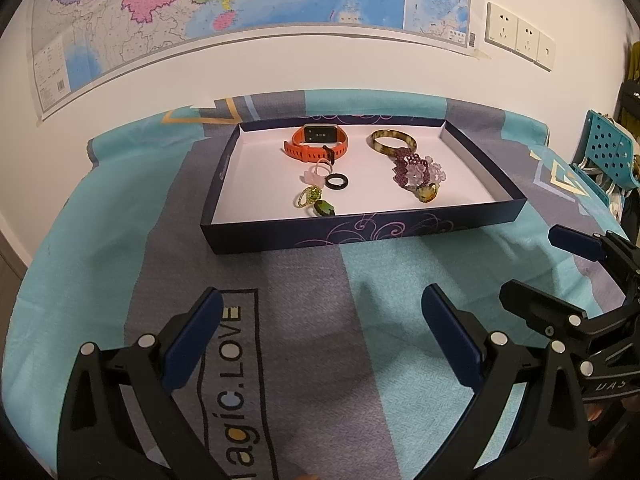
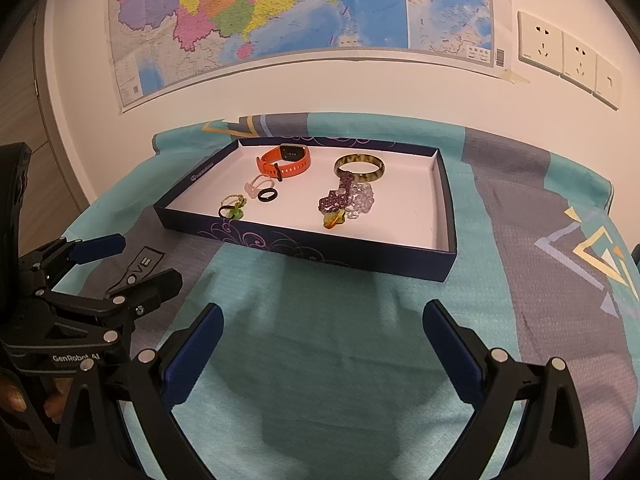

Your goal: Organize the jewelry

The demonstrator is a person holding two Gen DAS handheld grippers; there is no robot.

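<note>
A dark blue shallow box [image 1: 360, 232] [image 2: 320, 250] with a white floor lies on the cloth-covered table. Inside lie an orange watch [image 1: 316, 142] [image 2: 285, 162], a tortoiseshell bangle [image 1: 393, 143] [image 2: 360, 168], a purple beaded bracelet [image 1: 416, 170] [image 2: 340, 198], a black ring [image 1: 337, 181] [image 2: 267, 195], a pink ring [image 1: 316, 174] [image 2: 256, 186] and green rings [image 1: 316, 202] [image 2: 232, 208]. My left gripper [image 1: 322, 344] is open and empty, well short of the box; it also shows in the right wrist view [image 2: 132, 260]. My right gripper [image 2: 322, 354] is open and empty, also short of the box; it shows at the right of the left wrist view [image 1: 540, 264].
A teal and grey cloth [image 1: 100, 240] [image 2: 540, 260] covers the table. A wall with a map [image 1: 200, 8] [image 2: 280, 12] and sockets [image 1: 520, 36] [image 2: 568, 52] stands just behind. A teal chair [image 1: 604, 152] stands at the right.
</note>
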